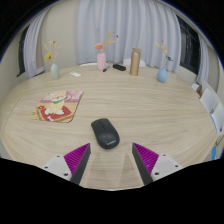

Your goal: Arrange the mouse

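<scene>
Mouse [105, 132]: dark, oval, lying flat on round wooden table [150, 110], long axis running roughly away from the camera with a slight slant. Position: just ahead of the gripper [110, 159], centred on the gap between its fingers, not touched. Gripper: fingers spread wide, magenta pads [77, 156] facing inward, holding nothing; gap looks wider than the mouse. Straight advance would likely bracket it. Beyond the mouse: printed mat with red tray [60, 106] to its left; vases [102, 59] and brown cylinder [135, 62] along the far edge.
</scene>
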### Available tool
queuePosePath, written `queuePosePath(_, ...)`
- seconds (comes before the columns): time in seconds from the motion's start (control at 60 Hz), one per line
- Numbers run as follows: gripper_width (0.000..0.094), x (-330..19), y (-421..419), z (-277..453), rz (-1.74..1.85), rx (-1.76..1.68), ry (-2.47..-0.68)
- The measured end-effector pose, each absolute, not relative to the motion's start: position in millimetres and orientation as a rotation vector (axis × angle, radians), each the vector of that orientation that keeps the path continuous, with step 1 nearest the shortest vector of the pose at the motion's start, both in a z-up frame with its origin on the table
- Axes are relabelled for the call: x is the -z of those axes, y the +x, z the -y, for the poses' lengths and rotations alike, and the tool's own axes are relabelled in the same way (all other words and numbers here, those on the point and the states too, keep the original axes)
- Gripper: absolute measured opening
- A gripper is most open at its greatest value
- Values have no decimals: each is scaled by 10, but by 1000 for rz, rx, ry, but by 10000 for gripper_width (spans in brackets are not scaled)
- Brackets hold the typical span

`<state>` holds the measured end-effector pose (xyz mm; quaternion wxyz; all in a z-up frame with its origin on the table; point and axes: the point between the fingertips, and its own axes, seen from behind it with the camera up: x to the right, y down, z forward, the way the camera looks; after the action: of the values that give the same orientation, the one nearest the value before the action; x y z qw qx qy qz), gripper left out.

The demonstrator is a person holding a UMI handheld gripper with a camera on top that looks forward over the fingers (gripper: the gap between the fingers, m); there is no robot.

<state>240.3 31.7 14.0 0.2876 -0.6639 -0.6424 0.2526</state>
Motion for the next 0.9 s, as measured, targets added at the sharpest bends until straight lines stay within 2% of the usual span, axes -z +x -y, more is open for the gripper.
queuePosePath(0.267,866,108,1907,-345,1738,-671,-1785)
queuePosePath(0.633,842,158,1520,-385,1731,-686,-1801)
queuePosePath(0.717,721,160,1476,-357,1740,-689,-1797)
queuePosePath(0.75,634,163,1463,-338,1747,-687,-1794)
queuePosePath(0.783,463,161,1455,-324,1749,-685,-1794)
queuePosePath(0.9,417,152,1454,-333,1736,-641,-1803)
